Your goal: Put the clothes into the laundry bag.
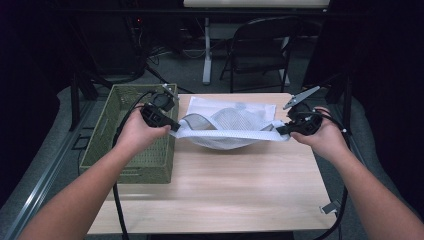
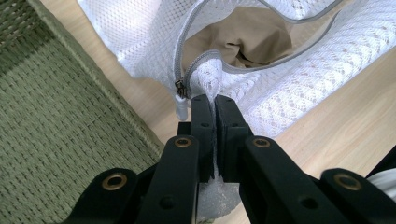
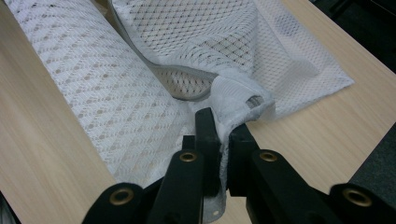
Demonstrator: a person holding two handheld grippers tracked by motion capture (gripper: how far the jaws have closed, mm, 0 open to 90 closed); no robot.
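A white mesh laundry bag (image 1: 227, 129) with a grey zipper hangs stretched between my two grippers above the wooden table (image 1: 220, 195). My left gripper (image 1: 175, 127) is shut on the bag's left end, close to the zipper pull (image 2: 180, 87). My right gripper (image 1: 281, 131) is shut on the bag's right end (image 3: 233, 100). The zipper stands open, and through the mouth a tan cloth (image 2: 250, 39) lies inside the mesh laundry bag (image 2: 289, 79). In the right gripper view the mesh laundry bag (image 3: 93, 93) sags down to the tabletop.
An olive-green woven basket (image 1: 102, 145) stands at the table's left edge, right beside my left hand. A dark folding chair (image 1: 260, 45) and a table leg stand on the floor beyond the far edge. The near half of the tabletop is bare wood.
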